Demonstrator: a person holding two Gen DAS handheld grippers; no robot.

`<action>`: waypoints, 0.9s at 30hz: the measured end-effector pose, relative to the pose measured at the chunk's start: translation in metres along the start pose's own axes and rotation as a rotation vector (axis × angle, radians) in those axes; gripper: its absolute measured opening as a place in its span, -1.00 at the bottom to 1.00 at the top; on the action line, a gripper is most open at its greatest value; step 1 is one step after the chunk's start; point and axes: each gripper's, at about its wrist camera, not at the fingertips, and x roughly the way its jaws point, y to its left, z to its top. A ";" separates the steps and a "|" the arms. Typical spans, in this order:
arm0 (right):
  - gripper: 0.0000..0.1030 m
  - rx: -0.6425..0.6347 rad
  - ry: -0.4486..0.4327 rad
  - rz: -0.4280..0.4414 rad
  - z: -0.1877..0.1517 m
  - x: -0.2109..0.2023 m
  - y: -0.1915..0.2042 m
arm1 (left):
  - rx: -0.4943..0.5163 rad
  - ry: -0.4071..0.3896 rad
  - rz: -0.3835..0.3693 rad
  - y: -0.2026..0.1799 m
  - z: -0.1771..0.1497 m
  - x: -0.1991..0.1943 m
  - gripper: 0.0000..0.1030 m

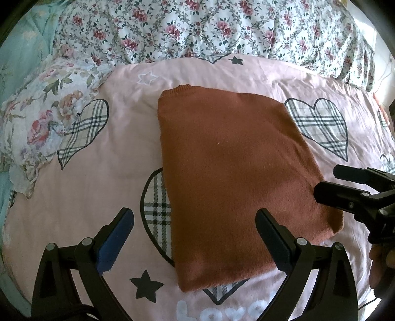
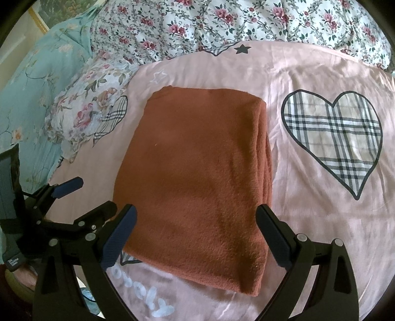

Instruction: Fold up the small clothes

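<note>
1. My left gripper hangs nearest, jaws spread wide and holding nothing; its right finger hangs over the near end of the sweater, its left finger over bare sheet.
2. My right gripper is likewise spread and empty, its two fingers standing one over each near side of the sweater.
3. The sweater, rust-brown knit, lies folded into a tidy rectangle on the pink sheet, long way running away from me.
4. I judge the folding nearly done: either one more fold in half, or this piece is finished and ready to set aside.
5. A further fold would call for both grippers to drop to the near corners, pinch all layers, and carry them over to the far edge.
6. Edges: in the right view the stacked layers show along the right side; the left side looks like a closed fold. The far edge shows a ribbed hem.
7. Room: open sheet lies on both sides, more on the right by the plaid heart.
8. Farther off, a floral pillow sits near the far left corner, and the floral quilt bounds the far side.
</note>
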 end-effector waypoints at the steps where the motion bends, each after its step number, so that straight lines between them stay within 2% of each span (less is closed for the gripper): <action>1: 0.88 0.000 -0.001 0.000 0.000 0.000 0.000 | 0.000 0.000 0.000 0.000 0.000 0.000 0.92; 27: 0.88 -0.002 -0.010 -0.002 -0.003 -0.002 -0.002 | -0.034 -0.024 0.002 0.012 -0.002 -0.006 0.92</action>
